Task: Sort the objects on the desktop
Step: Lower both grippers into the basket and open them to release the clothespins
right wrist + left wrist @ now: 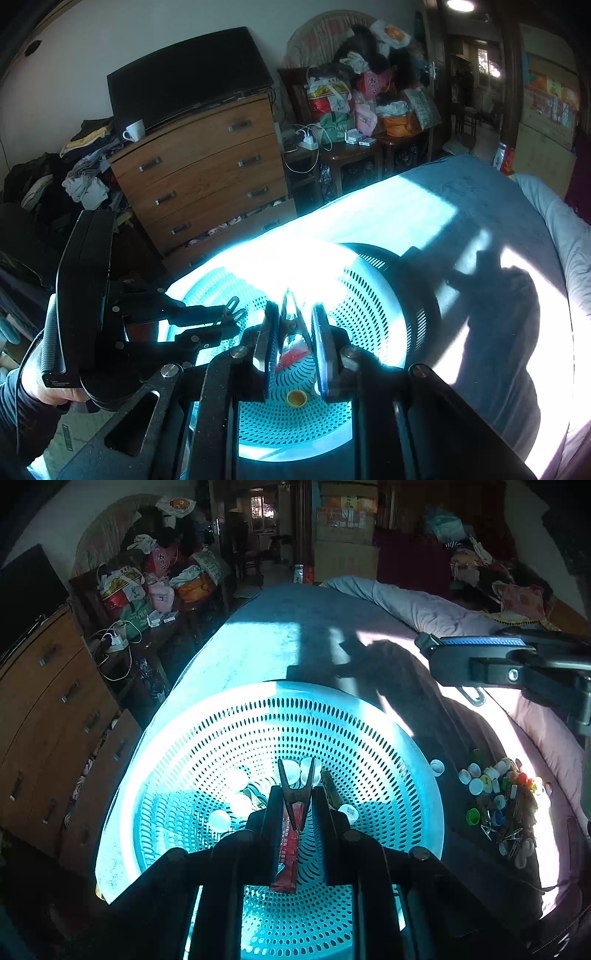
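Left hand-held gripper (296,805) clamped on red-handled metal clip (291,812), right hand-held gripper (294,345) clamped on another clip (292,325), teal perforated basket (406,775)

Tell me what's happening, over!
Left gripper shut on clip. Right gripper shut on another clip. Both over blue basket. Nothing blocking.

Perforated plastic basket (229,738), matt cloth bedcover (280,635) (velvety), wood-grain dresser (207,166)

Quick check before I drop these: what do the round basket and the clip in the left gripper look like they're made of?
Basket: looks like moulded plastic, pale blue, glossy where sun hits it; the even rows of punched slots suggest that.
Clip: appears to be thin metal, dull and brownish; two narrow pointed arms spread in a V. It pinches a red printed sachet, seemingly foil or plastic film, though that is uncertain.
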A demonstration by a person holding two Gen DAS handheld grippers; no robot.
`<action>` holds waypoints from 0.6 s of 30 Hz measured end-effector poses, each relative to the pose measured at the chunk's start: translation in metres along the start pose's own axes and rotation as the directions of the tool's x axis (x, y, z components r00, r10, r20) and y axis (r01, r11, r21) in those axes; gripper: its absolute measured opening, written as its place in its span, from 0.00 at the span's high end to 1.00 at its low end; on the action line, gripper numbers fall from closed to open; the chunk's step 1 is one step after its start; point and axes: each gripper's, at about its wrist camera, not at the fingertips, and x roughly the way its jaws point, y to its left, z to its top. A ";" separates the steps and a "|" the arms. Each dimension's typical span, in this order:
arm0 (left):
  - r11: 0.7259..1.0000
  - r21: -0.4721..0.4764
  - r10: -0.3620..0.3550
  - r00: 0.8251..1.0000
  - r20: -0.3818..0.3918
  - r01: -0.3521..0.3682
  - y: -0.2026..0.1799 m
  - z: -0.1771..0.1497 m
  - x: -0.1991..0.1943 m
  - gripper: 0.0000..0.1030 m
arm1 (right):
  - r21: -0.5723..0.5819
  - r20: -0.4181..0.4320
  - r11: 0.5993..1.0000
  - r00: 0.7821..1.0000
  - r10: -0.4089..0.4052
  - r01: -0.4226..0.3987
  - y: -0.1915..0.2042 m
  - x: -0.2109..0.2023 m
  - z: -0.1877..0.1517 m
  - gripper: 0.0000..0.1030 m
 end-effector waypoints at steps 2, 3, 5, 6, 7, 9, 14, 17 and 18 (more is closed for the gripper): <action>1.000 0.006 -0.015 1.000 -0.025 0.016 0.000 0.000 0.005 0.85 | 0.003 -0.021 1.000 1.000 0.013 -0.013 0.000 0.004 0.000 0.84; 1.000 0.008 -0.023 0.999 -0.035 0.023 0.000 0.000 0.006 0.85 | 0.005 -0.034 1.000 0.999 0.019 -0.019 0.000 0.006 0.000 0.84; 0.999 0.014 -0.031 0.998 -0.048 0.032 0.001 0.000 0.008 0.85 | 0.011 -0.059 0.999 0.998 0.035 -0.035 -0.001 0.011 0.000 0.84; 0.999 0.015 -0.035 0.998 -0.052 0.036 0.002 0.001 0.009 0.85 | 0.013 -0.066 0.999 0.997 0.037 -0.036 -0.001 0.012 -0.001 0.84; 0.999 0.015 -0.038 0.998 -0.054 0.039 0.003 0.001 0.009 0.85 | 0.016 -0.072 0.999 0.997 0.040 -0.039 -0.001 0.013 -0.002 0.84; 0.999 0.013 -0.041 0.998 -0.055 0.042 0.004 0.002 0.009 0.85 | 0.021 -0.085 0.999 0.995 0.045 -0.043 -0.002 0.017 -0.005 0.84; 0.999 0.011 -0.041 0.997 -0.060 0.042 0.008 0.001 0.012 0.85 | 0.027 -0.105 0.999 0.993 0.048 -0.046 -0.003 0.027 -0.011 0.84; 0.999 0.008 -0.042 0.997 -0.066 0.043 0.010 -0.001 0.015 0.85 | 0.034 -0.109 0.998 0.993 0.052 -0.049 -0.003 0.030 -0.012 0.84; 0.999 0.007 -0.042 0.997 -0.069 0.043 0.010 -0.002 0.017 0.85 | 0.034 -0.110 0.998 0.992 0.053 -0.049 -0.002 0.031 -0.013 0.84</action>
